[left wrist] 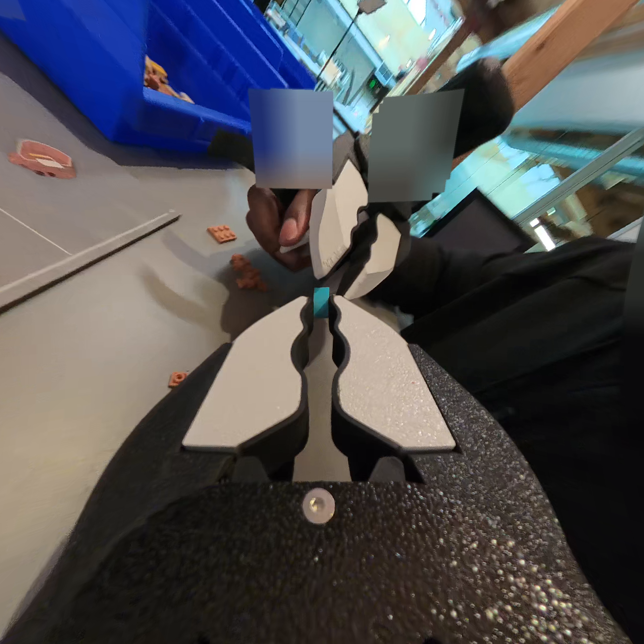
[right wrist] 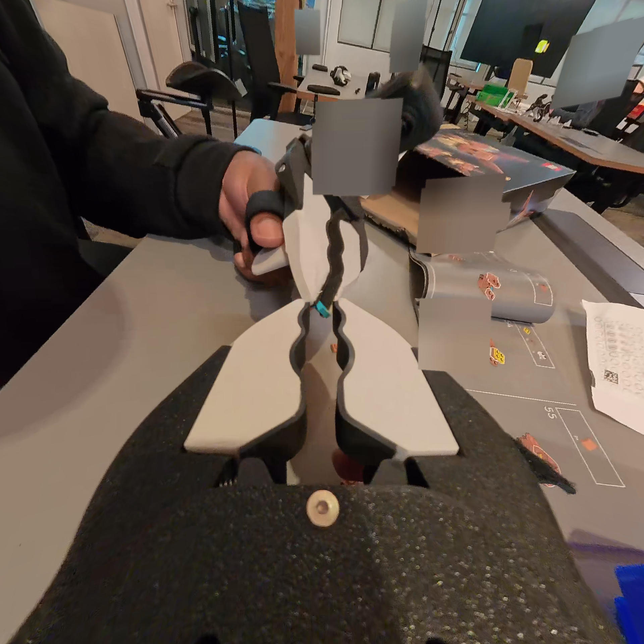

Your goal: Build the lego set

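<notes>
Pinching a small teal plastic brick [left wrist: 321, 302] in my left gripper [left wrist: 321, 308], I hover my right gripper [right wrist: 320, 308] narrowly parted around it, tips nearly meeting.

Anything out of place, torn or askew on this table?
The cardboard box behind the grippers has a ragged, torn front edge. The instruction booklet curls up instead of lying flat. Small brown bricks lie scattered loose on the grey table, outside the blue bin. The left gripper pinches a small teal piece.

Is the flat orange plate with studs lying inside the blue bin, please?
No, the orange plate lies on the grey table, apart from the blue bin.
</notes>
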`<state>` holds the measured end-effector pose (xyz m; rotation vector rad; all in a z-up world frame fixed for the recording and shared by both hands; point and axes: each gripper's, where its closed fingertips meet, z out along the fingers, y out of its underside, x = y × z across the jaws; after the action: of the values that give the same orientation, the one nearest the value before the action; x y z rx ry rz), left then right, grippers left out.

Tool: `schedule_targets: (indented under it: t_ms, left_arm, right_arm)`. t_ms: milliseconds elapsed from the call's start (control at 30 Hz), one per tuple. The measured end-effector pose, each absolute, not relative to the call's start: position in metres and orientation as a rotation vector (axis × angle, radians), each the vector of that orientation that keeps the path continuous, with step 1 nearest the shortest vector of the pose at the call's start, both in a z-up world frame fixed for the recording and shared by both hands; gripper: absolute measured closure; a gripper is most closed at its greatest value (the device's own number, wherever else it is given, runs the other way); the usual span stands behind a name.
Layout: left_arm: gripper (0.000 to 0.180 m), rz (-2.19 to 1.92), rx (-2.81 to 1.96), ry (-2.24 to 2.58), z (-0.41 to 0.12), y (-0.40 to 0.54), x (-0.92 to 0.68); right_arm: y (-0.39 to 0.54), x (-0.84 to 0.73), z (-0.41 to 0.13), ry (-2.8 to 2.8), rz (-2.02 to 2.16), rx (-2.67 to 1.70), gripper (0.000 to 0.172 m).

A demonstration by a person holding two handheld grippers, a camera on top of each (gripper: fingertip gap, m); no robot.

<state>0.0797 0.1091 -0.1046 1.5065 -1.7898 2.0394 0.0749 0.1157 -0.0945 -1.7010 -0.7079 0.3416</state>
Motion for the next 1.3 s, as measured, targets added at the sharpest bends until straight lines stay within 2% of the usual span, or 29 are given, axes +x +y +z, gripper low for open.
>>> schedule_targets:
  t_ms: [333,1300]
  left_arm:
    - [0.173,1.985,1.423,-2.228,-0.113,0.106,0.074]
    - [0.173,2.019,1.395,-2.289,-0.111,0.11,0.071]
  right_arm:
    - [0.112,0.077,-0.106,-0.696,0.373,-1.774,0.163]
    - [0.114,0.089,-0.121,-0.647,0.345,-1.89,0.162]
